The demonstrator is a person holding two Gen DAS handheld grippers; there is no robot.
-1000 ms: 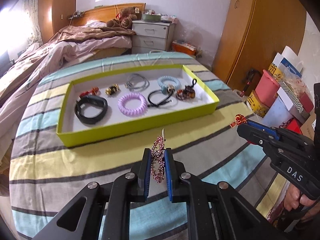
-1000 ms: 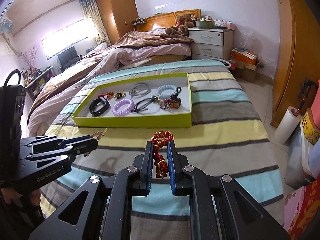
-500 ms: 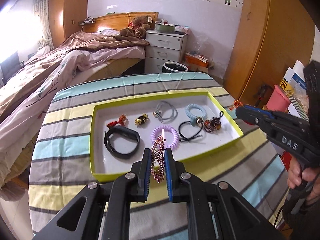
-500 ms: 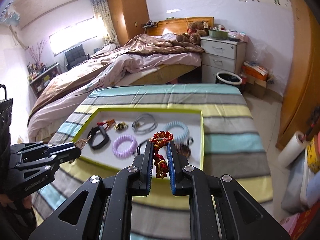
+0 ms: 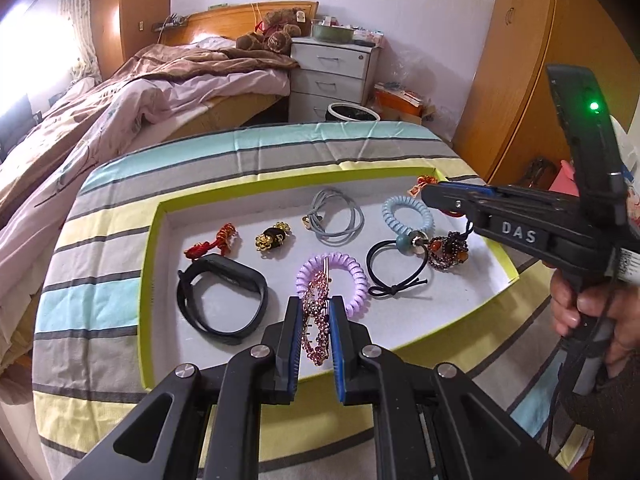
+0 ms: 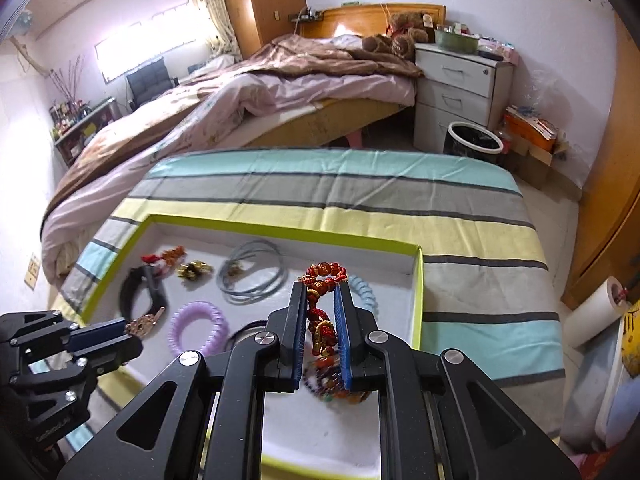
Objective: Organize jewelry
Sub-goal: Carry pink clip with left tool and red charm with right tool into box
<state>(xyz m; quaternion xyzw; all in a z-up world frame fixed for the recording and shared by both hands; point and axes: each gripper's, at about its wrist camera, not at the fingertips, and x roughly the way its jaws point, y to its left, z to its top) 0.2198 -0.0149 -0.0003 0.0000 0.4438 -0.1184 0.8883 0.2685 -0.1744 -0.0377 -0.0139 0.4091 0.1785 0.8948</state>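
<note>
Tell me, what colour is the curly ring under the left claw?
Purple: the curly ring shows best in the left wrist view.

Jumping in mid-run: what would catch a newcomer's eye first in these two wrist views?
First, the lime-edged tray on the striped cloth, laid out with hair ties and bracelets such as the purple coil tie. Next, both grippers poised over it: the left gripper pinching a pink beaded hair clip, the right gripper clamping a red knotted charm.
</note>
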